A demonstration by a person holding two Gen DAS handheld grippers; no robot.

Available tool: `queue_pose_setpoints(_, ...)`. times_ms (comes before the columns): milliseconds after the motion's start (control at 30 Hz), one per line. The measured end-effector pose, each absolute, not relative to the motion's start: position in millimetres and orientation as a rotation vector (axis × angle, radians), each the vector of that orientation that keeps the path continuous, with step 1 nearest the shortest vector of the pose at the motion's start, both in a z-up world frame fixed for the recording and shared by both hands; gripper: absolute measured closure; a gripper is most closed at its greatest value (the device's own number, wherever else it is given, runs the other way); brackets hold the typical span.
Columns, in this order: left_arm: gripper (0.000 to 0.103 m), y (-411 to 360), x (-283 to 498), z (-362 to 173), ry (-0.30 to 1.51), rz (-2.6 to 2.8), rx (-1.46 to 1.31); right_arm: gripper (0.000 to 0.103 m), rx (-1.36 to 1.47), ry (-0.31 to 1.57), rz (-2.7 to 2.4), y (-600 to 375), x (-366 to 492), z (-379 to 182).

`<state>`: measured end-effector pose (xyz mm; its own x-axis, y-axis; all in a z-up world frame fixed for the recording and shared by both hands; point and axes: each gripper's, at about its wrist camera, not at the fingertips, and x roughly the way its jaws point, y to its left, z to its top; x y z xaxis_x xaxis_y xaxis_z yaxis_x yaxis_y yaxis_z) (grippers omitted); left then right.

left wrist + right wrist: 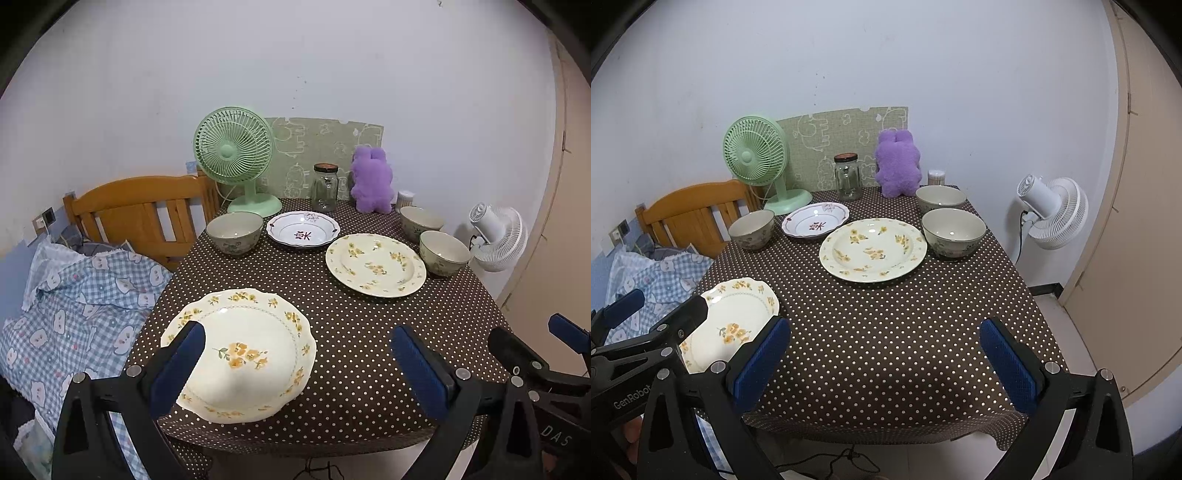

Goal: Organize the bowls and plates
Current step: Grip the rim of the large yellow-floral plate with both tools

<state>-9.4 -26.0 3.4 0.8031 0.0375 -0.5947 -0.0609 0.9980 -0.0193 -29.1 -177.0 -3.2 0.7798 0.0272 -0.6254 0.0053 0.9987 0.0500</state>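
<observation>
On the dotted brown tablecloth (332, 325) lie a scalloped yellow-flower plate (243, 354) at the near left, a round yellow-flower plate (375, 264) at mid right, and a white plate with a maroon rim (303, 229) at the back. One bowl (234, 232) stands at the back left; two bowls (421, 220) (443, 253) stand at the right. My left gripper (295, 365) is open and empty above the near table edge, its left finger over the scalloped plate. My right gripper (884, 358) is open and empty over the near edge, to the right of that plate (735, 321).
At the back stand a green fan (236, 158), a glass jar (325, 186), a purple plush toy (371, 181) and a small container (405, 197). A white fan (1052, 212) is right of the table. A wooden chair (140, 214) and checked bedding (74, 306) are on the left.
</observation>
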Motion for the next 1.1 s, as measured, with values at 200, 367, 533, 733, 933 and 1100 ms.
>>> queue_pose_setpoints(200, 0.002, -26.2, -12.0, 3.5, 0.634, 0.053, -0.04, 0.0, 0.046, 0.674, 0.007, -176.8, -31.6, -2.3)
queue_pose_setpoints(367, 0.003, -25.7, -13.9, 3.1, 0.63, 0.05, -0.04, 0.0, 0.044, 0.679, 0.0, -177.5, -31.3, -1.7)
queue_pose_setpoints(533, 0.003, -25.5, -15.2, 2.6, 0.629, 0.05, -0.04, 0.0, 0.043, 0.678, -0.002, -177.9, -32.1, -1.5)
queue_pose_setpoints(733, 0.003, -25.5, -15.3, 2.6, 0.628, 0.051, -0.04, 0.0, 0.042, 0.677, -0.001, -178.0, -32.6, -1.3)
queue_pose_setpoints(933, 0.003, -24.6, -15.9, 2.0, 0.628, 0.05, -0.039, 0.0, 0.042, 0.678, -0.001, -178.0, -32.9, -1.4)
queue_pose_setpoints(1100, 0.004, -24.7, -16.2, 1.7, 0.628, 0.051, -0.039, 0.0, 0.04, 0.677, -0.001, -177.3, -33.2, -1.9)
